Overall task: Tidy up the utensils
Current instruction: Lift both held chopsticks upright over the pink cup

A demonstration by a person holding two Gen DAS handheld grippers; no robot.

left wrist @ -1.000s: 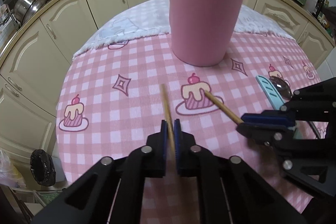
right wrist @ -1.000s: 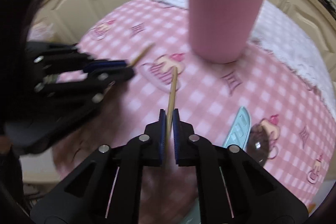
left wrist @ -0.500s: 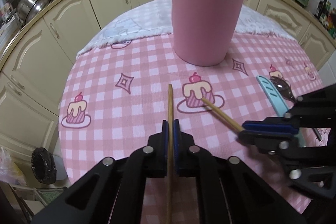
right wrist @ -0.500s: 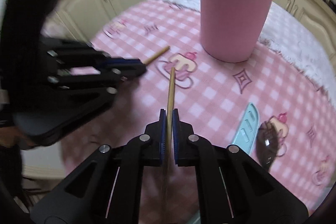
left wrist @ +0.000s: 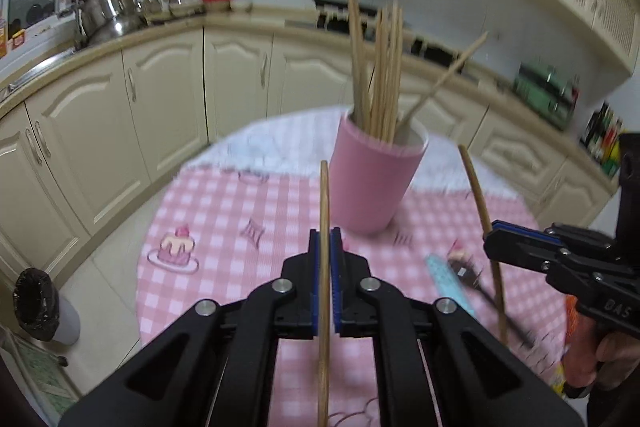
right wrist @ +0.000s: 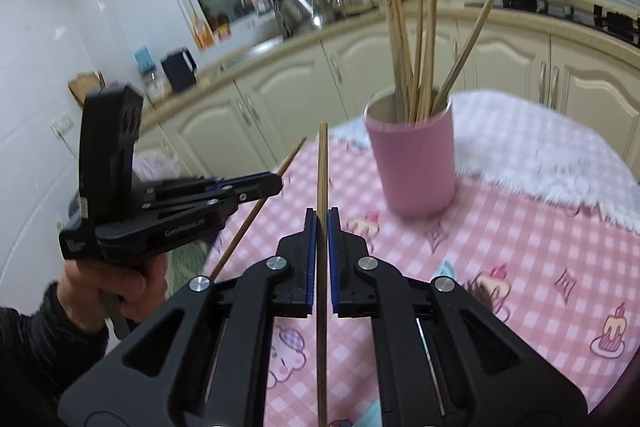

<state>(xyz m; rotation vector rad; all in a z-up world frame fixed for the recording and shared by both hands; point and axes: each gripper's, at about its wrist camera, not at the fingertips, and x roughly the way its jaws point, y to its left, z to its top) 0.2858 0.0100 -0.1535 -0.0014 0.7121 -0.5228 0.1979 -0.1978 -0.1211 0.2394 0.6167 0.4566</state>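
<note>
A pink cup (left wrist: 376,183) holding several wooden chopsticks stands on the pink checked tablecloth (left wrist: 224,219); it also shows in the right wrist view (right wrist: 414,163). My left gripper (left wrist: 325,241) is shut on a wooden chopstick (left wrist: 324,195), held upright above the table in front of the cup. My right gripper (right wrist: 319,223) is shut on another chopstick (right wrist: 321,171), also raised. Each gripper shows in the other's view, the right gripper (left wrist: 494,241) to the right and the left gripper (right wrist: 272,185) to the left.
A light blue-handled spoon (left wrist: 450,277) lies on the cloth right of the cup. Cream kitchen cabinets (left wrist: 152,107) curve behind the table. A bin with a black bag (left wrist: 38,307) stands on the floor at left. A white towel (right wrist: 560,147) covers the far side of the table.
Both grippers have lifted their chopsticks off the table and tilted up, so the views now look level at the cup and cabinets instead of down on the cloth.
</note>
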